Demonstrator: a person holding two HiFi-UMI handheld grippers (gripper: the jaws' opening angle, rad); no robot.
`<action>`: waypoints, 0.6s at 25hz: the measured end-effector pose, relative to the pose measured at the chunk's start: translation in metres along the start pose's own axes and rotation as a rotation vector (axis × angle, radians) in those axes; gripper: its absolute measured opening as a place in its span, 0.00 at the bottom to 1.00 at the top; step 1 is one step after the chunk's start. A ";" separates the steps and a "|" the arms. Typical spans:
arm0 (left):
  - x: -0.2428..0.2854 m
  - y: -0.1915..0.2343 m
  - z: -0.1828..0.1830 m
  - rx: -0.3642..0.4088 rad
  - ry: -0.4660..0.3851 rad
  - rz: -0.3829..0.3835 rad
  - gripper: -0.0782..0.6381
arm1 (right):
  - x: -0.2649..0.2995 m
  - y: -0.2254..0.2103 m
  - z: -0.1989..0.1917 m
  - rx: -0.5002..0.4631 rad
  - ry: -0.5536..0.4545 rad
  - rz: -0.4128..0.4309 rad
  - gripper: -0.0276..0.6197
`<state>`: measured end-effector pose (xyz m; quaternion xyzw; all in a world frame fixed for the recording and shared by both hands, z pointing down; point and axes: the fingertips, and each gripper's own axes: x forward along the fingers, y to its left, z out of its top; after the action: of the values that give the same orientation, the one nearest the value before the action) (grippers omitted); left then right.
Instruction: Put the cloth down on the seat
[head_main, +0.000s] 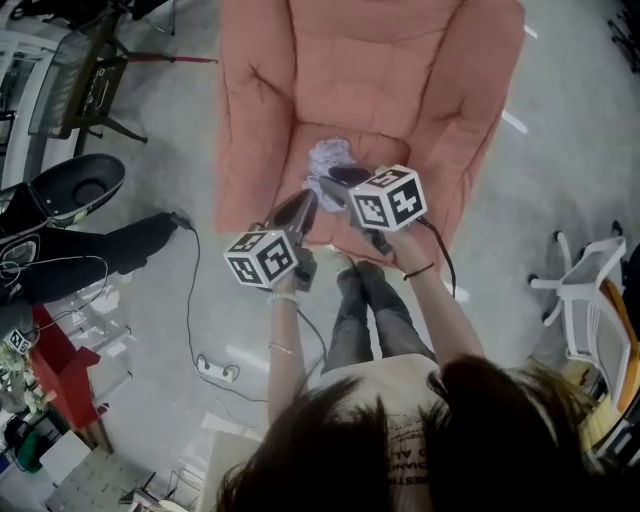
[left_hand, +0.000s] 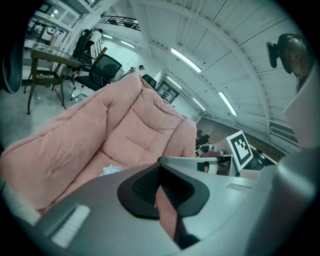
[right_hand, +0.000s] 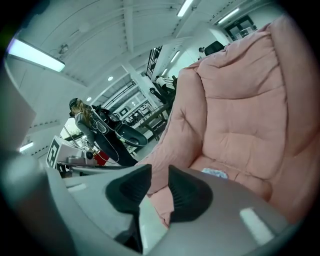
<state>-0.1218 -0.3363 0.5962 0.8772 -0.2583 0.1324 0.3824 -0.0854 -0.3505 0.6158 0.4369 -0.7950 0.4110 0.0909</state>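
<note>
The cloth is a small crumpled white and pale lilac bundle. It lies on the seat of the pink padded armchair, near the middle, with neither gripper touching it. It also shows small in the left gripper view as the cloth and in the right gripper view as the cloth. My right gripper hovers just in front of it, and a clear gap with nothing in it separates the pads of the right gripper. My left gripper is over the seat's front edge, and the tips of the left gripper meet on nothing.
A black office chair and a person in dark clothes are at the left. A power strip with a cable lies on the grey floor. A white chair stands at the right. My own legs are in front of the armchair.
</note>
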 end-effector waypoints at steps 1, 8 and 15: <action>-0.003 -0.006 0.000 0.002 -0.003 -0.002 0.11 | -0.006 0.004 0.001 -0.002 -0.006 0.001 0.22; -0.037 -0.044 0.010 0.006 -0.048 -0.009 0.11 | -0.048 0.041 0.013 -0.016 -0.076 -0.012 0.17; -0.057 -0.085 0.037 0.070 -0.084 -0.051 0.11 | -0.081 0.080 0.041 -0.067 -0.144 -0.002 0.15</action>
<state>-0.1211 -0.2946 0.4961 0.9012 -0.2470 0.0946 0.3432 -0.0894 -0.3085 0.5027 0.4631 -0.8122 0.3516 0.0483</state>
